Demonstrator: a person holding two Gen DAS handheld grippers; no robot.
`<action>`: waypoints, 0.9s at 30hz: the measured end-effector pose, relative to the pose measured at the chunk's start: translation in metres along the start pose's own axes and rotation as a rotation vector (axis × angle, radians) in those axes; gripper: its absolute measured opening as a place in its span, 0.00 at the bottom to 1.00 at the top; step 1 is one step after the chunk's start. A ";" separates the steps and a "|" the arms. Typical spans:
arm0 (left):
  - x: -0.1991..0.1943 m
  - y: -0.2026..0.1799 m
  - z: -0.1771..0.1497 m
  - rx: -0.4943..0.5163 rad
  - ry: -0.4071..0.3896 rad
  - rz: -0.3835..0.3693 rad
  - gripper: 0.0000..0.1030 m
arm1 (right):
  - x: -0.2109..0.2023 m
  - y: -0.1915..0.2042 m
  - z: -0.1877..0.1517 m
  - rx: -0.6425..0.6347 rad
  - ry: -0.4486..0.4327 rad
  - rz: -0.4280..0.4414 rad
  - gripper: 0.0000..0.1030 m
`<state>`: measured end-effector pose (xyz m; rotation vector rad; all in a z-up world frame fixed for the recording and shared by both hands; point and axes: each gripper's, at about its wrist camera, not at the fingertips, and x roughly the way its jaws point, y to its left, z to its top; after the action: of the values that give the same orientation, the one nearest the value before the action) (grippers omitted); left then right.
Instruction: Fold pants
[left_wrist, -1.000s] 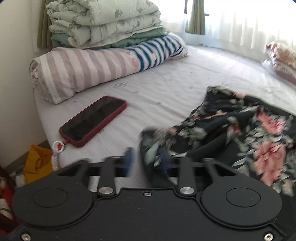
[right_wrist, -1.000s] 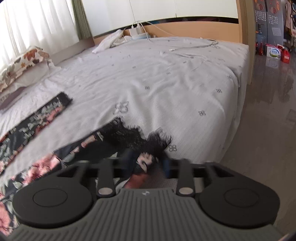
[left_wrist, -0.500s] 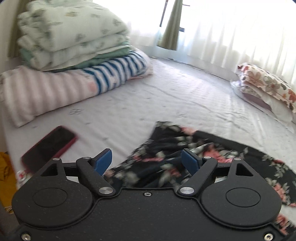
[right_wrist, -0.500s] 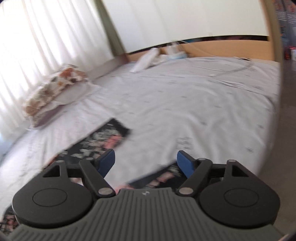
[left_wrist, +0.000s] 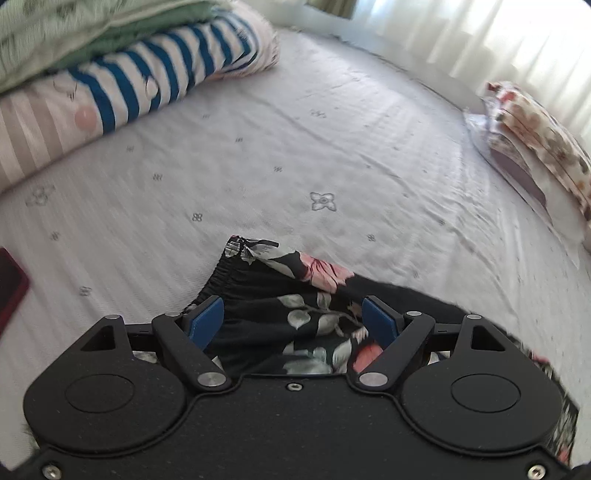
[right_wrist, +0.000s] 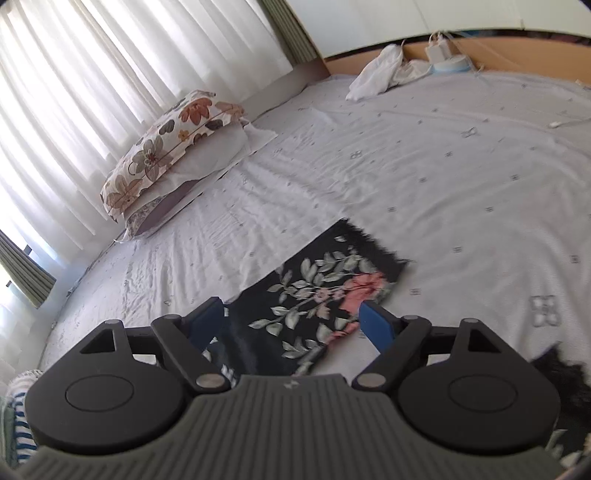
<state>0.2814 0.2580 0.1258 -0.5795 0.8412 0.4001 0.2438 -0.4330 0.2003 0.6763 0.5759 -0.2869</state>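
Observation:
Black floral pants (left_wrist: 295, 317) lie on the white bed sheet (left_wrist: 332, 166). Their gathered waistband (left_wrist: 225, 273) shows just ahead of my left gripper (left_wrist: 291, 321), which hangs open above the fabric with nothing pinched between its blue pads. In the right wrist view one pant leg (right_wrist: 325, 288) lies flat, its fringed hem (right_wrist: 373, 247) pointing away. My right gripper (right_wrist: 291, 325) hovers over that leg, jaws opening, pads clear of the cloth. A second dark fringed hem (right_wrist: 561, 369) peeks out at the lower right.
A striped bolster (left_wrist: 129, 96) under folded quilts (left_wrist: 74, 29) lies at the far left, with a red phone (left_wrist: 11, 291) at the left edge. A floral pillow (right_wrist: 170, 147) sits by the curtains. White cloth (right_wrist: 380, 70) and a cable (right_wrist: 565, 122) lie near the wooden headboard (right_wrist: 517, 55).
Both grippers were shut on bunched pants fabric a second ago. They have opened, let it go and lifted away. The pants now lie flatter on the sheet.

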 end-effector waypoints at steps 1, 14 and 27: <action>0.011 0.002 0.004 -0.029 0.004 -0.013 0.79 | 0.012 0.004 0.002 0.016 0.011 0.012 0.87; 0.132 0.001 0.019 -0.139 0.030 0.104 0.87 | 0.184 0.043 0.011 0.045 0.108 -0.048 0.87; 0.144 -0.024 0.006 0.056 -0.092 0.245 0.46 | 0.292 0.036 0.029 -0.014 0.081 -0.281 0.85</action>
<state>0.3854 0.2581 0.0233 -0.4038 0.8353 0.6201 0.5067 -0.4448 0.0656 0.5955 0.7514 -0.5183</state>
